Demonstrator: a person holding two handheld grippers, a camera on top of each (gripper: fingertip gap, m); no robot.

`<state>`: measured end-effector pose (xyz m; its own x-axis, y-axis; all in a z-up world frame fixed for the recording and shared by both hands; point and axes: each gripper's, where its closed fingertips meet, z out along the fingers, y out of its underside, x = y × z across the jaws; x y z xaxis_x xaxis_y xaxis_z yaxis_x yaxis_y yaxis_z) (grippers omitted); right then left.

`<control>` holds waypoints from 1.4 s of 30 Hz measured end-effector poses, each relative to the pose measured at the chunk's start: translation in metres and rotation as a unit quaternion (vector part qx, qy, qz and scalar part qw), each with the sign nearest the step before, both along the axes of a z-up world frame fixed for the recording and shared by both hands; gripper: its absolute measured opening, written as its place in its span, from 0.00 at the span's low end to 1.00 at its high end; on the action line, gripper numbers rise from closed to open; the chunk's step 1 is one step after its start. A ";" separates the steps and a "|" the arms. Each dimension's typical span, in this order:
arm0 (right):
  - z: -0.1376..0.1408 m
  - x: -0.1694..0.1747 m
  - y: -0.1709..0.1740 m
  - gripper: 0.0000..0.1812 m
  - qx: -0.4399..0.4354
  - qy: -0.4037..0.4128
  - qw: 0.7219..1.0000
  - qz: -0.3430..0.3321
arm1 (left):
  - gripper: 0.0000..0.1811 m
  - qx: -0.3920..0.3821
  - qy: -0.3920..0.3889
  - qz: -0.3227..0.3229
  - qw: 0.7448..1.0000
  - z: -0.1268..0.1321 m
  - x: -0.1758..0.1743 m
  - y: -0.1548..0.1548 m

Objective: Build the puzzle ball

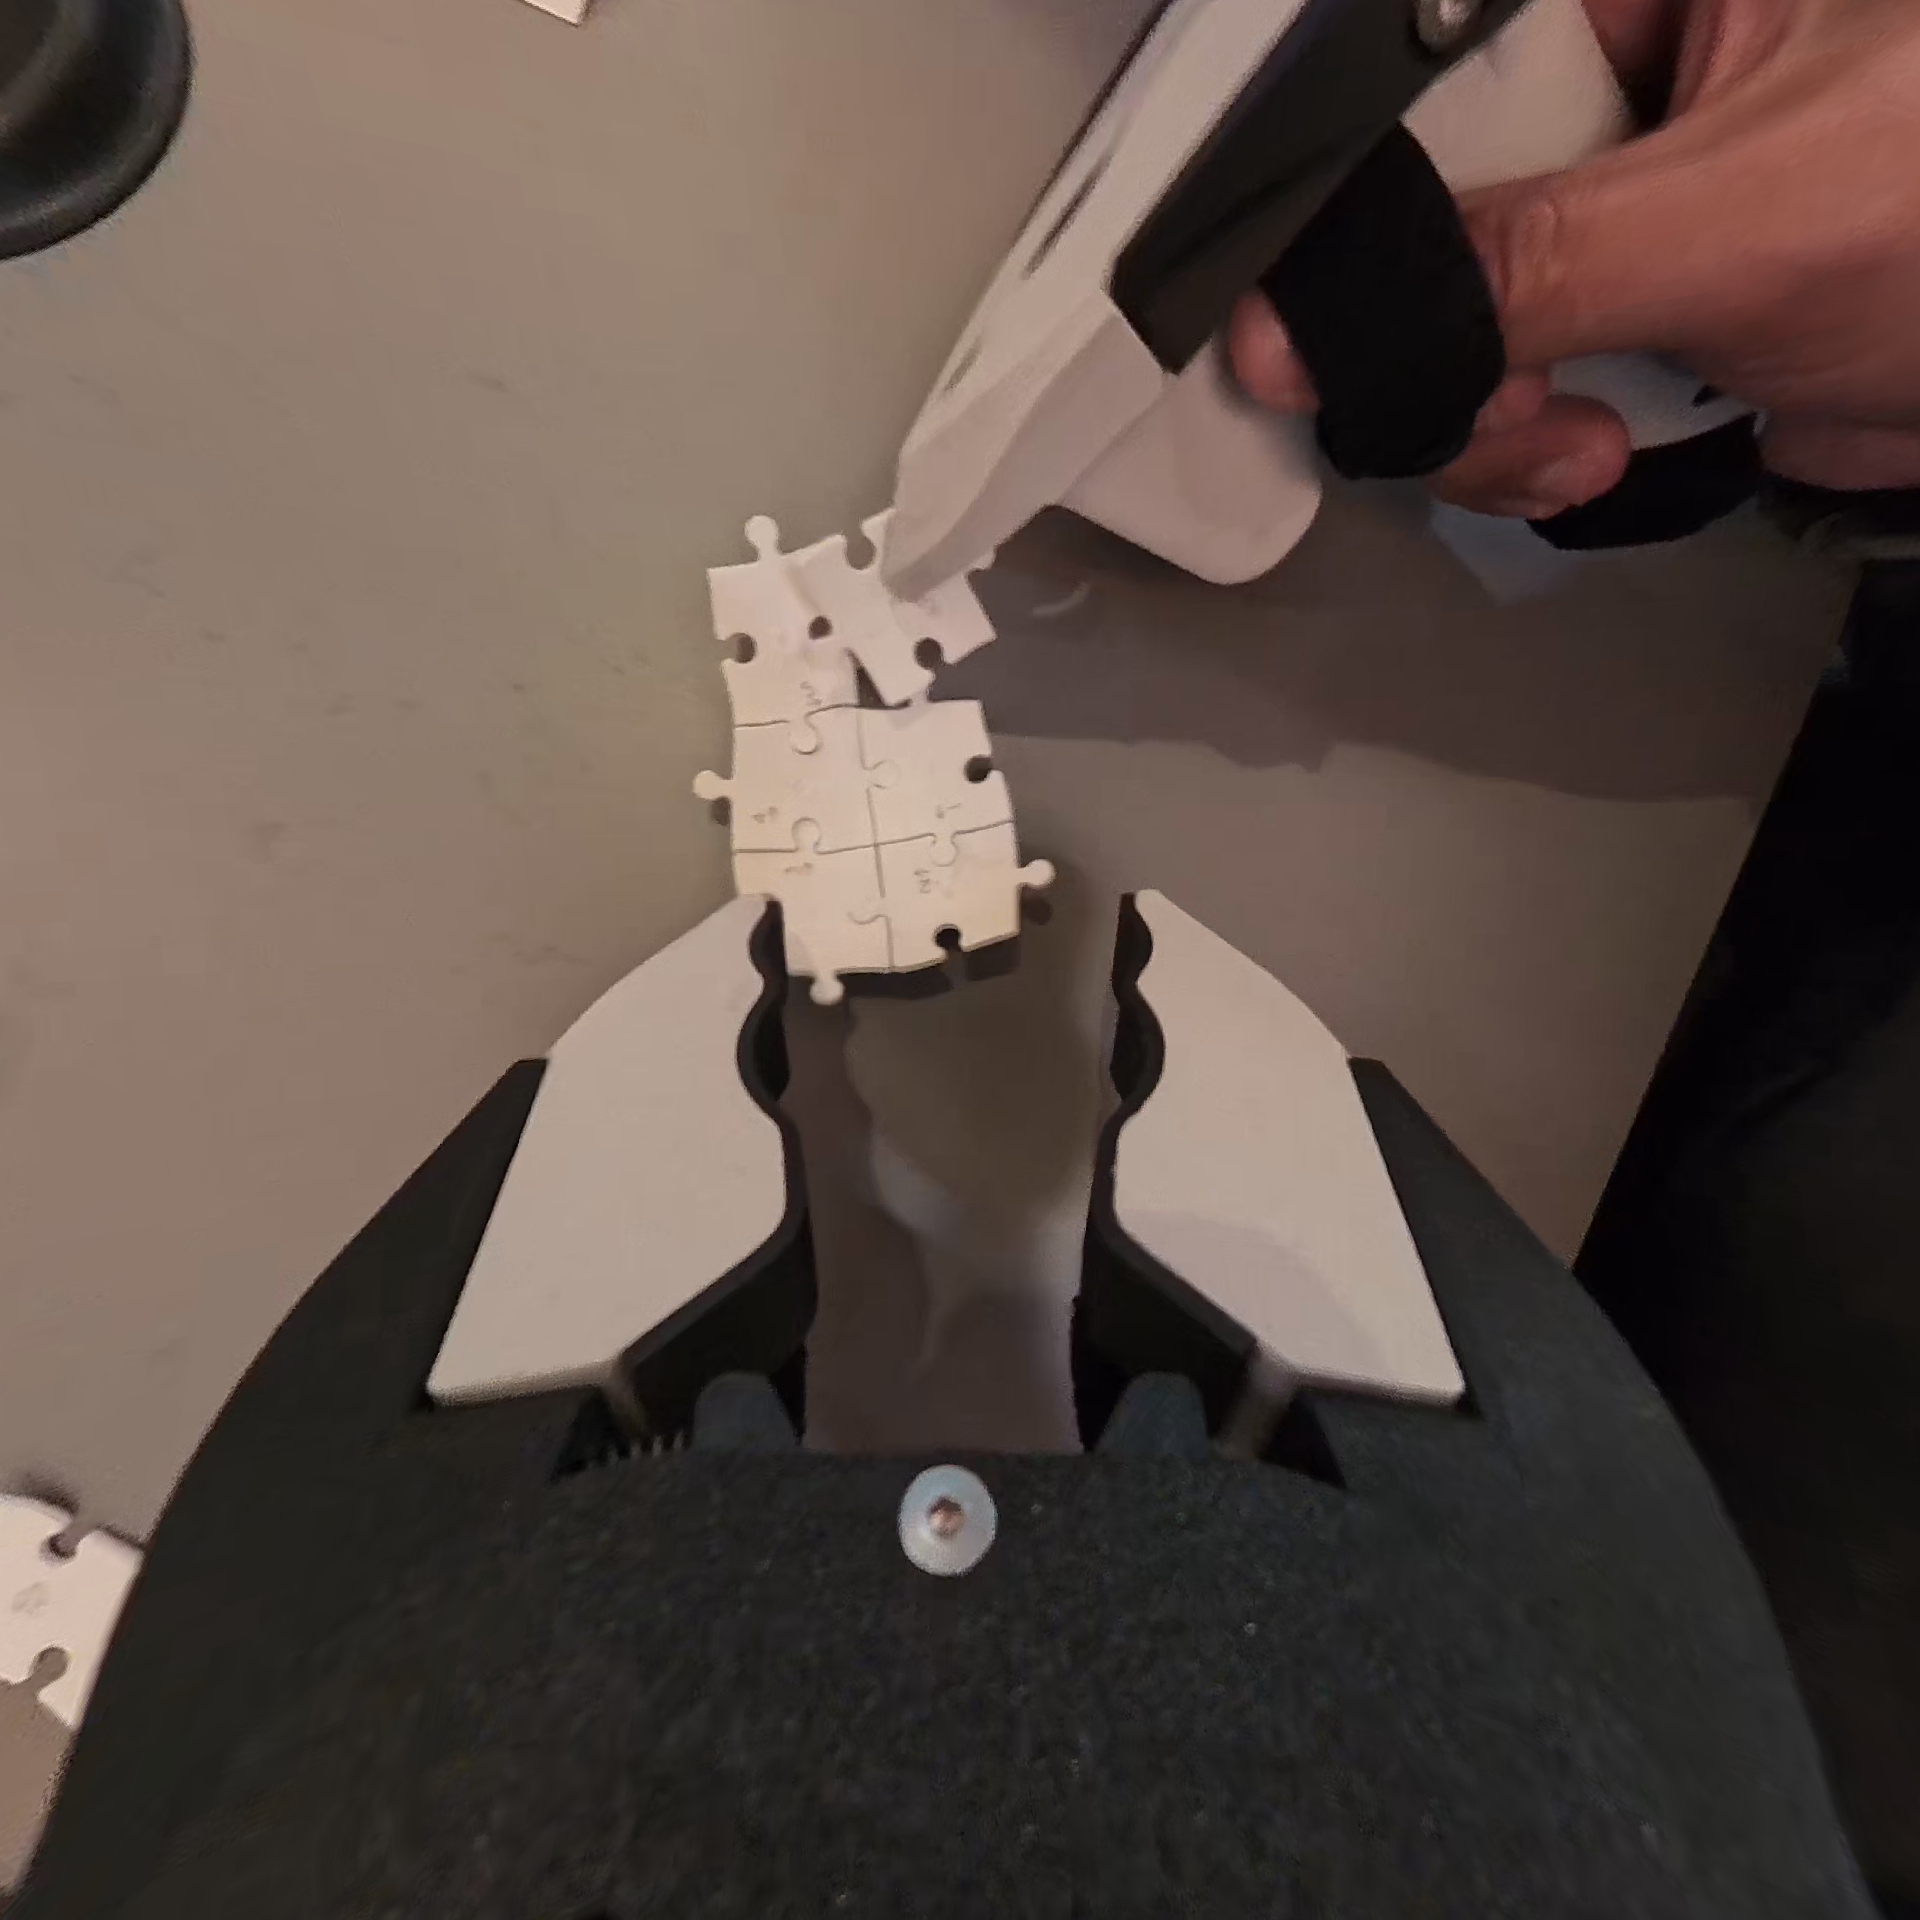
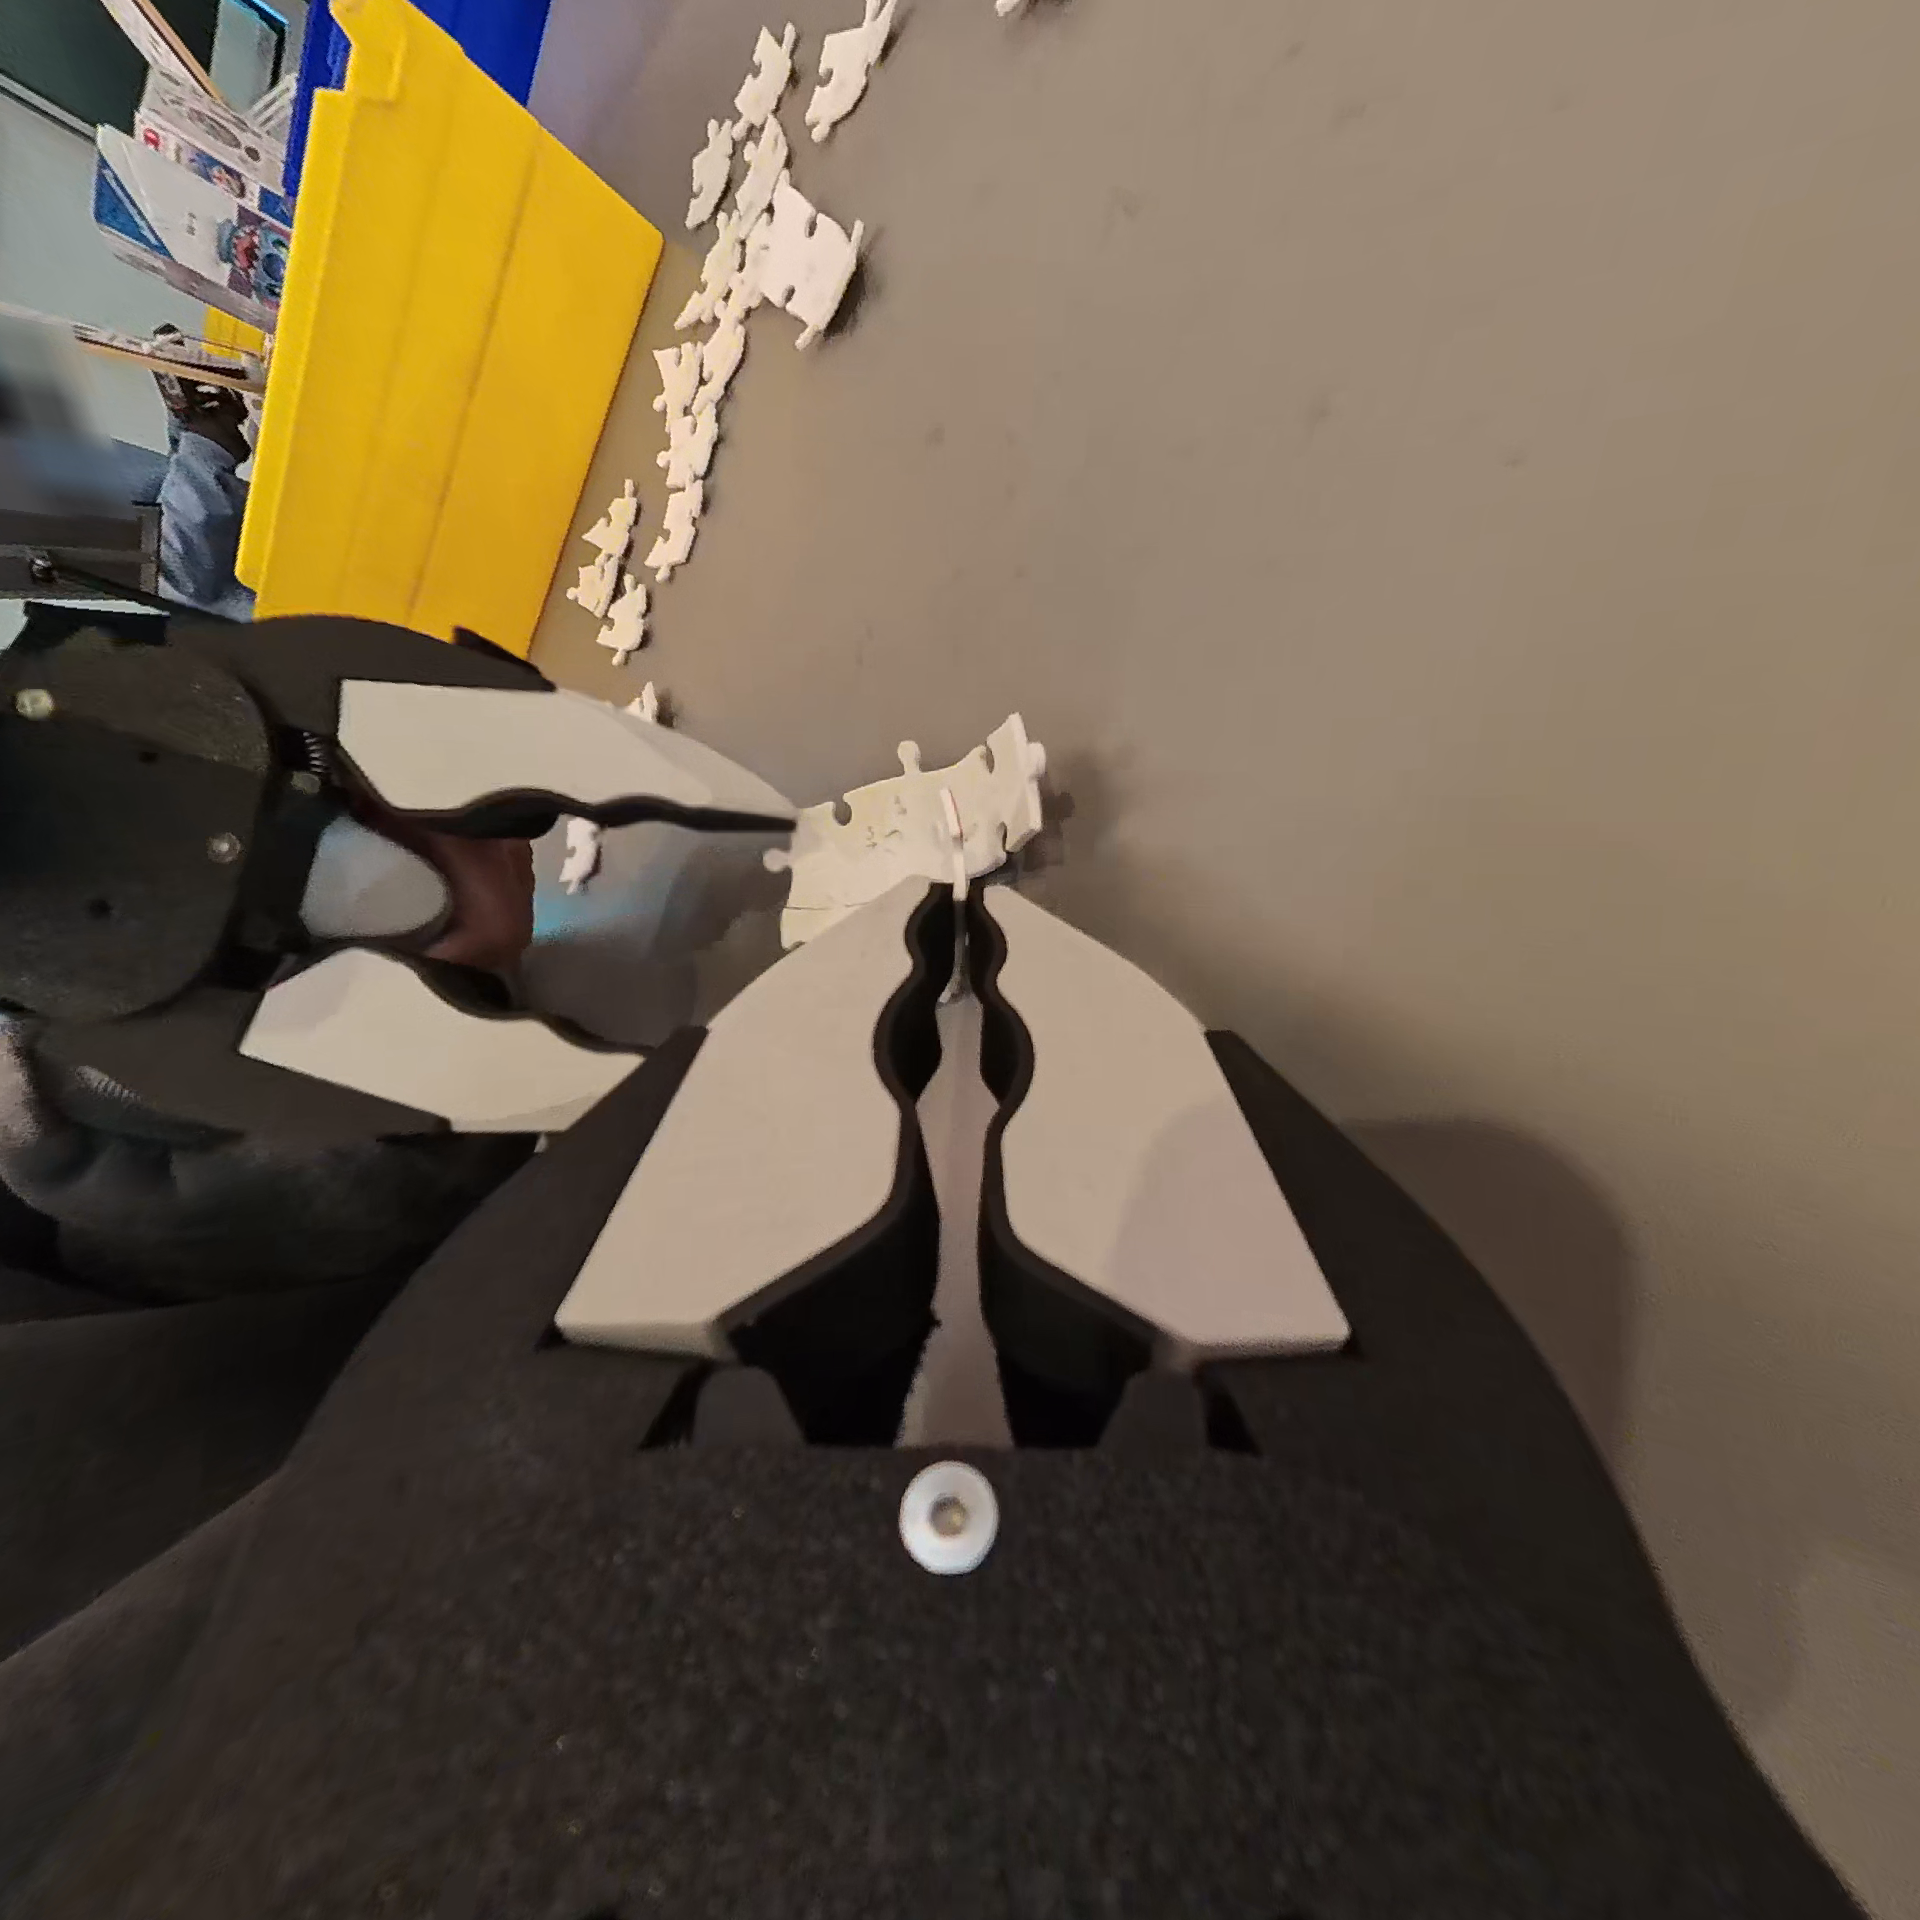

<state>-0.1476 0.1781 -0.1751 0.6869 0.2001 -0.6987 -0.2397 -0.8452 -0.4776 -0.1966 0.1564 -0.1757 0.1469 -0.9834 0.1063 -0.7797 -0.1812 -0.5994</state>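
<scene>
A curved patch of several joined white puzzle pieces (image 1: 873,821) lies on the grey table (image 1: 364,623). My left gripper (image 1: 951,914) is open and empty just in front of it, and its left fingertip (image 1: 764,920) touches the patch's near left corner. My right gripper (image 1: 914,566) comes in from the upper right and is shut on a loose puzzle piece (image 1: 930,634), held tilted against the patch's far end. In the right wrist view my right gripper (image 2: 961,899) pinches that piece (image 2: 954,831) edge-on above the patch (image 2: 883,831). The open left gripper (image 2: 717,935) shows at the left.
Several loose white pieces (image 2: 727,312) lie scattered on the far table beside a yellow bin (image 2: 436,343). Another piece (image 1: 42,1600) lies at the lower left. A black round object (image 1: 73,104) sits at the top left. The table edge (image 1: 1683,987) runs down the right. The grippers' ends are close to 6 centimetres from one another.
</scene>
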 end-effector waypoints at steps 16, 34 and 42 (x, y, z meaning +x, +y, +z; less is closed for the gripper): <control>0.005 0.007 0.006 0.01 0.010 0.005 1.000 0.004 | 0.36 -0.032 -0.004 0.008 0.999 -0.007 0.000 -0.004; -0.009 -0.001 0.024 0.01 -0.016 -0.092 0.968 0.234 | 0.35 -0.039 -0.004 0.006 0.999 -0.014 0.008 0.005; -0.013 0.012 0.025 0.02 -0.075 -0.051 0.980 0.179 | 0.34 -0.045 -0.004 -0.008 0.999 -0.013 0.013 -0.001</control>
